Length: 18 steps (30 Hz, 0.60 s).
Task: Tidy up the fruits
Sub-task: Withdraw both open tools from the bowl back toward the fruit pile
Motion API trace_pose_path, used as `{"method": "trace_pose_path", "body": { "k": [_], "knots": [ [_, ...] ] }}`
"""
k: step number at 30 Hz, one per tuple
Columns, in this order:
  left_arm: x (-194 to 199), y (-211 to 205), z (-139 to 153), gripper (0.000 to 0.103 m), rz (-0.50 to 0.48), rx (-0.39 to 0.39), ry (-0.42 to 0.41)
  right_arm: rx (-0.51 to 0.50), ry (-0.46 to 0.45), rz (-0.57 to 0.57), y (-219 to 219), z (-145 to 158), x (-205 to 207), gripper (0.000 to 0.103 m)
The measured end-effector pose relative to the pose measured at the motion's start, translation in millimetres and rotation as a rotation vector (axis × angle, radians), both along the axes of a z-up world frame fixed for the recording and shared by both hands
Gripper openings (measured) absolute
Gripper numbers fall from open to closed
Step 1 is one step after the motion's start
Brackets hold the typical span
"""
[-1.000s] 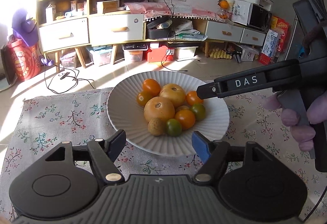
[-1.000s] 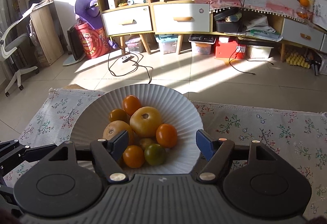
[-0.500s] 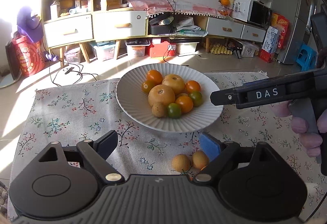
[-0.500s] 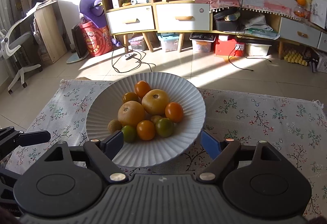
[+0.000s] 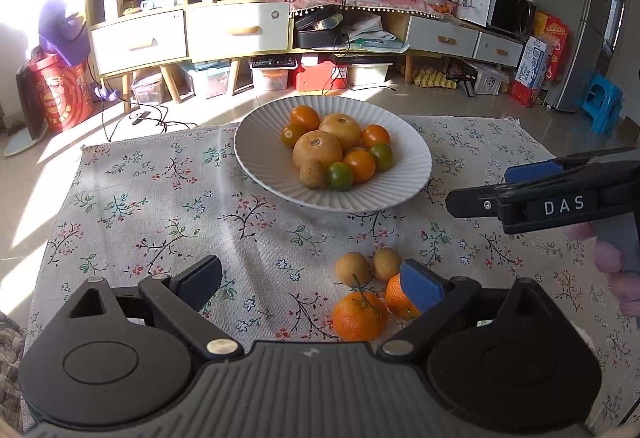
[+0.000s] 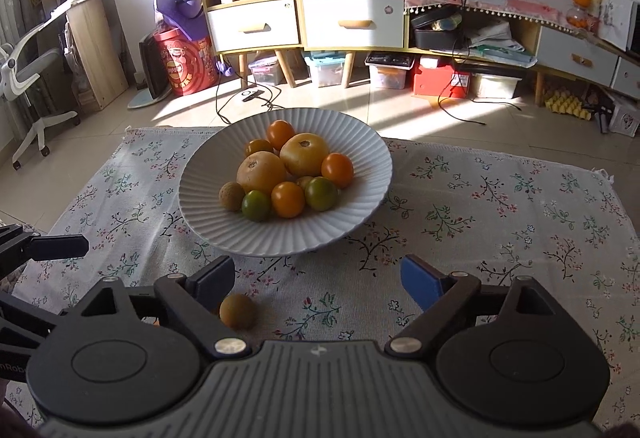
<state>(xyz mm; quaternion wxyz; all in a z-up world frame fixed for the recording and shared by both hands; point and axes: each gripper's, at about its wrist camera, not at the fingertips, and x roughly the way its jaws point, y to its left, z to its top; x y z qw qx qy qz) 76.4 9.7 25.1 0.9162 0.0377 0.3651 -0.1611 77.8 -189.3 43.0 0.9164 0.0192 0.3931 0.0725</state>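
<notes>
On a floral tablecloth [image 5: 168, 198], a white ribbed plate [image 5: 404, 174] sits toward the far side, heaped with two large yellow fruits, several small orange and green ones and a brown longan at the near-left edge of the pile. Nearer the cameras, four loose fruits lie on the cloth: two brown longans [image 5: 366, 266] side by side, and just in front of them two oranges [image 5: 358, 316]; all are round, with no clear long axis, and a thin stem lies across the larger orange. The left gripper [image 5: 312, 284] hovers above the cloth with its jaws spread wide and empty, its blue pad [image 5: 420, 284] overlapping the smaller orange. The right gripper [image 6: 318, 280], likewise spread and holding nothing, faces the plate, a longan [image 6: 238, 311] by its left finger.
</notes>
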Motion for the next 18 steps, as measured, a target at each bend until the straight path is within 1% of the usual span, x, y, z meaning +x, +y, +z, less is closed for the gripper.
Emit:
{"method": "trace_pose_path", "body": {
  "k": [7,11,15,18],
  "knots": [
    [-12,1,-3,0.095,0.008,0.008,0.005,-0.004,-0.005,-0.007,0,0,-16,0.093],
    [-18,3,-6,0.095,0.017,0.014,0.004,0.007,-0.003,-0.010,1,-2,-25,0.096],
    [-25,6,-10,0.095,0.022,0.026,0.011,0.006,-0.005,-0.016,1,-3,-32,0.096],
    [-28,9,-11,0.095,0.019,0.020,0.017,-0.002,-0.011,-0.008,1,-3,-36,0.096]
  ]
}}
